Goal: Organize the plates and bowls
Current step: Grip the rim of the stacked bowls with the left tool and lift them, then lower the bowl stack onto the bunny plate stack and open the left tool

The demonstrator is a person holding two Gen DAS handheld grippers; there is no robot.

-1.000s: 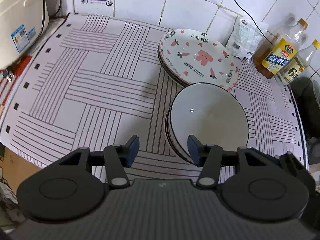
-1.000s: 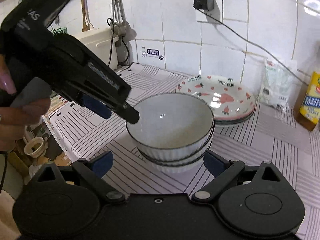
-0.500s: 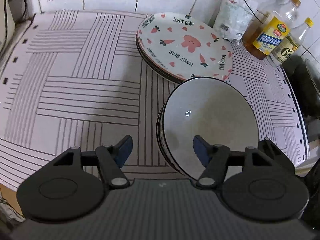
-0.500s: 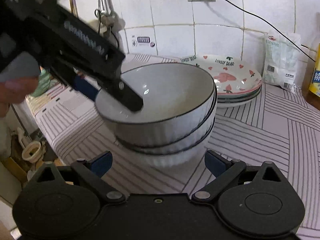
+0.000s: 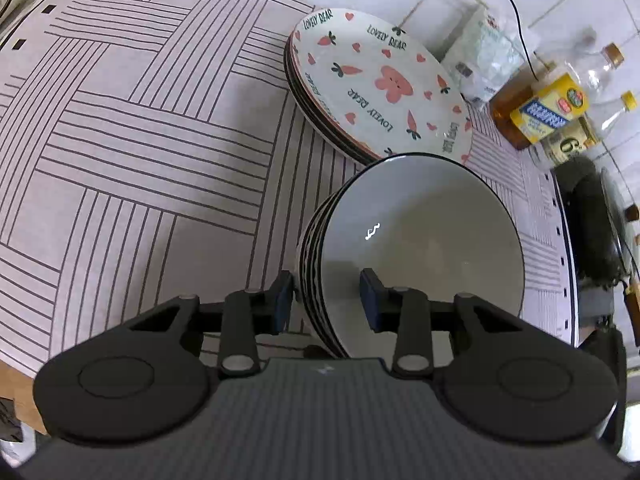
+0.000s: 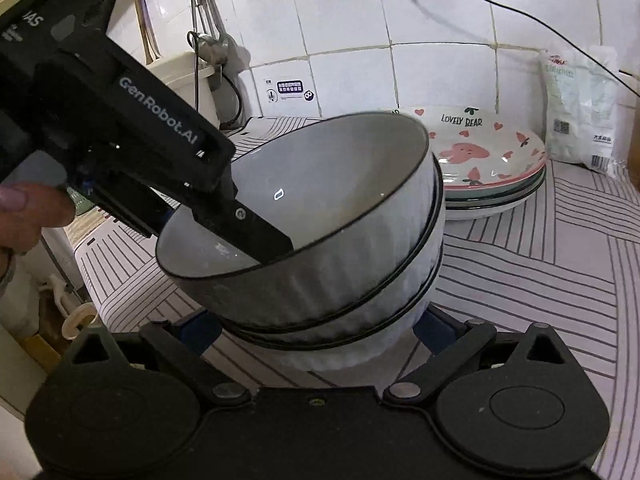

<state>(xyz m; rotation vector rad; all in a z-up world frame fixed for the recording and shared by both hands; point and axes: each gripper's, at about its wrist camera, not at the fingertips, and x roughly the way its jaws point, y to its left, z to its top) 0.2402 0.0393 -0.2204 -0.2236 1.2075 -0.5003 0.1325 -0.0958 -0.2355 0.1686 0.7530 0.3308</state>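
A stack of white ribbed bowls [image 5: 424, 240] with dark rims stands on the striped mat, also in the right wrist view [image 6: 320, 232]. My left gripper [image 5: 326, 300] is open and straddles the near rim of the stack, one finger inside the top bowl, one outside. In the right wrist view its finger [image 6: 256, 228] reaches into the top bowl, which sits tilted. My right gripper [image 6: 316, 328] is open, its fingers on either side of the stack's base. A stack of "Lovely Bear" plates [image 5: 376, 84] lies behind the bowls, and also shows in the right wrist view [image 6: 488, 160].
Oil bottles [image 5: 548, 108] and a white bag [image 5: 484, 64] stand by the tiled wall. A dark pan [image 5: 592, 228] sits at the right. The striped mat [image 5: 140, 120] stretches left. The counter edge is near the bottom left. A power cable [image 6: 520, 16] runs along the wall.
My left gripper has lowered over the bowl stack's rim and narrowed. The top bowl has tilted up. My right gripper has moved closer to the stack's base.
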